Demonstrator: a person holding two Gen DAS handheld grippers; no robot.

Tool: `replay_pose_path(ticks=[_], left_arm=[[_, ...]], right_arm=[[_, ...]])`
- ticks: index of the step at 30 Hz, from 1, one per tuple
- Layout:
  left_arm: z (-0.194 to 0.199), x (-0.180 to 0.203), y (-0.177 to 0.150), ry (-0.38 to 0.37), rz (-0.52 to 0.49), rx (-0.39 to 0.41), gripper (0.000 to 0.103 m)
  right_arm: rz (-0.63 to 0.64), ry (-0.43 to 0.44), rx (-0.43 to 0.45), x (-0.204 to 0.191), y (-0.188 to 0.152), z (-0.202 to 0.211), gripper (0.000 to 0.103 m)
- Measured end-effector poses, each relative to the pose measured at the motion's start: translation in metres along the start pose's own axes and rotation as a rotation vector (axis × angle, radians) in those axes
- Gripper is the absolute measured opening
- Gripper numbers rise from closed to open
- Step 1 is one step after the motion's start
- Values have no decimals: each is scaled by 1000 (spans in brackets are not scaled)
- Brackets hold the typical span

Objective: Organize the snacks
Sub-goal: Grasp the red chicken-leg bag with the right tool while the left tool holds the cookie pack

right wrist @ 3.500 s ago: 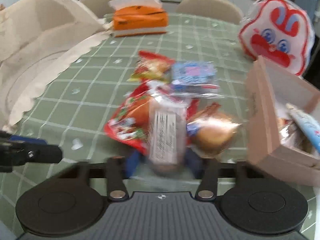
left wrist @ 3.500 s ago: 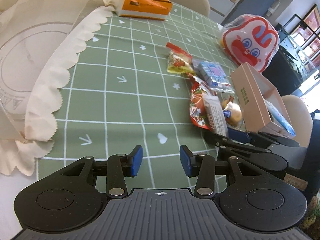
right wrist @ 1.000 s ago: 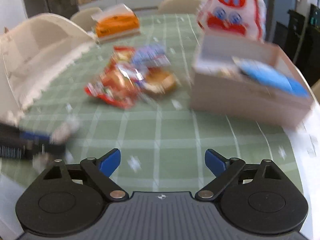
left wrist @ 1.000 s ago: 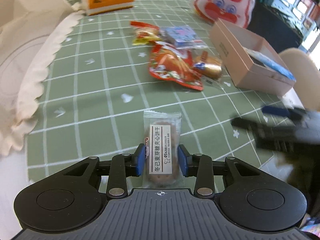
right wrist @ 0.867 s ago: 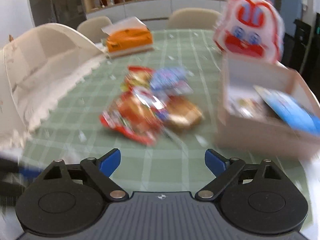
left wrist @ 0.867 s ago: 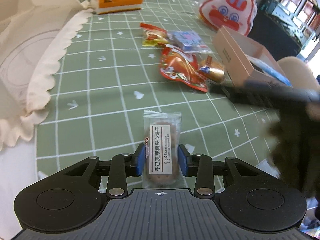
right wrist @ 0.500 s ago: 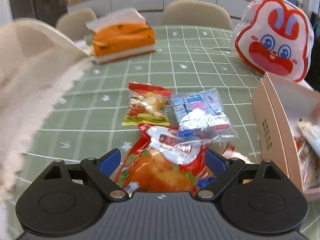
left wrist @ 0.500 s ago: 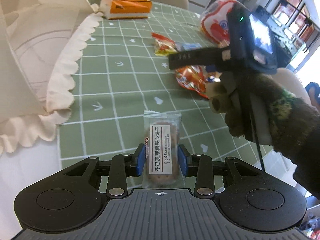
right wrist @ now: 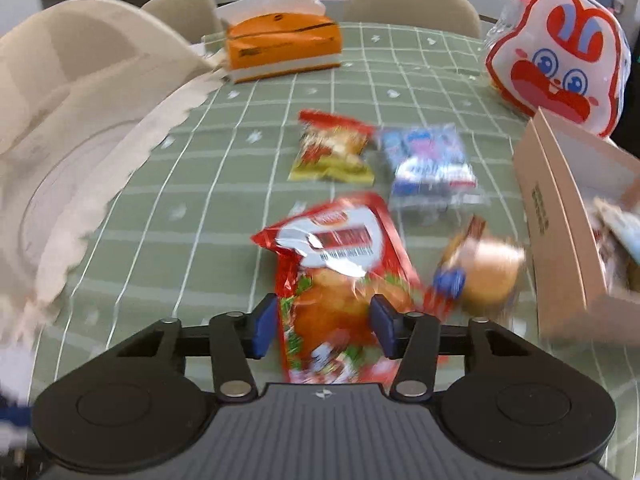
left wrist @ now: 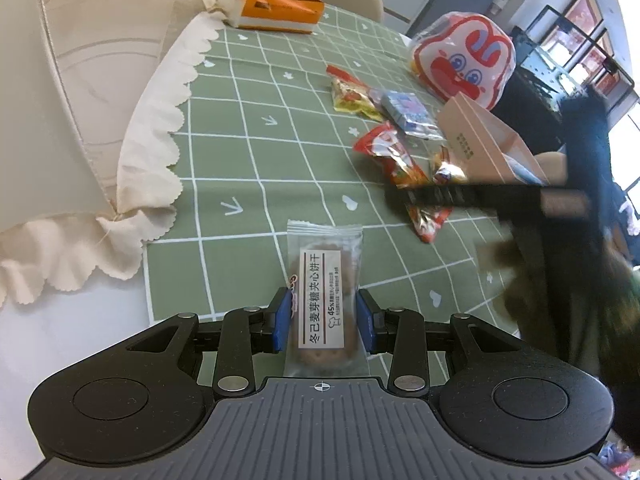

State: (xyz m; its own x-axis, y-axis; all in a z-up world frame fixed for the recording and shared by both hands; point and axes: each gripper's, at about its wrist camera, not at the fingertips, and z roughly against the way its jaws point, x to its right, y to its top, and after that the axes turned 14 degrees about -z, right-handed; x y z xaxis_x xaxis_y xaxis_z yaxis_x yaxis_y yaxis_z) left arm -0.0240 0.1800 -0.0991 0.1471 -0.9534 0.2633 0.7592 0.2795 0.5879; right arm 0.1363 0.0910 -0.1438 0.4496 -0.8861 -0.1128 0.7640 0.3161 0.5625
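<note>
A clear-wrapped biscuit packet (left wrist: 323, 300) is pinched between the blue pads of the left claw (left wrist: 323, 322), above the green checked tabletop (left wrist: 248, 152). The jaws of the right claw (right wrist: 323, 322) have just been closing, and the red snack bag (right wrist: 340, 276) is now squeezed between them, its far end pointing to 12 o'clock. A round golden bun packet (right wrist: 486, 270) is seen at 3 o'clock of the bag, just beside the cardboard box (right wrist: 560, 220). A yellow-and-red packet (right wrist: 332, 148) and a blue-and-white packet (right wrist: 430, 160) lie toward 12 o'clock. An orange tissue box (right wrist: 282, 42) is set well beyond them.
</note>
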Motion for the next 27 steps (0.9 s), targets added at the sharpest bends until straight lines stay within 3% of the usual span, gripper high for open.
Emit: replay_pose_path(ticks=[8, 12, 14, 17, 25, 27], left_arm=[[-14, 5, 3, -4, -40, -21, 40], [-15, 10, 3, 16, -67, -18, 40], [-15, 11, 3, 22, -76, -18, 40], [-14, 10, 3, 25, -74, -19, 40], [-14, 11, 4, 30, -87, -29, 40], [-14, 10, 4, 28, -84, -30, 40]], right_arm=[[-28, 58, -45, -2, -53, 36, 37], [18, 51, -2, -6, -63, 47, 39], [18, 18, 38, -4, -60, 48, 56], [-10, -6, 95, 2, -49, 44, 70], [235, -92, 188, -18, -20, 5, 71], [235, -83, 163, -17, -8, -7, 71]])
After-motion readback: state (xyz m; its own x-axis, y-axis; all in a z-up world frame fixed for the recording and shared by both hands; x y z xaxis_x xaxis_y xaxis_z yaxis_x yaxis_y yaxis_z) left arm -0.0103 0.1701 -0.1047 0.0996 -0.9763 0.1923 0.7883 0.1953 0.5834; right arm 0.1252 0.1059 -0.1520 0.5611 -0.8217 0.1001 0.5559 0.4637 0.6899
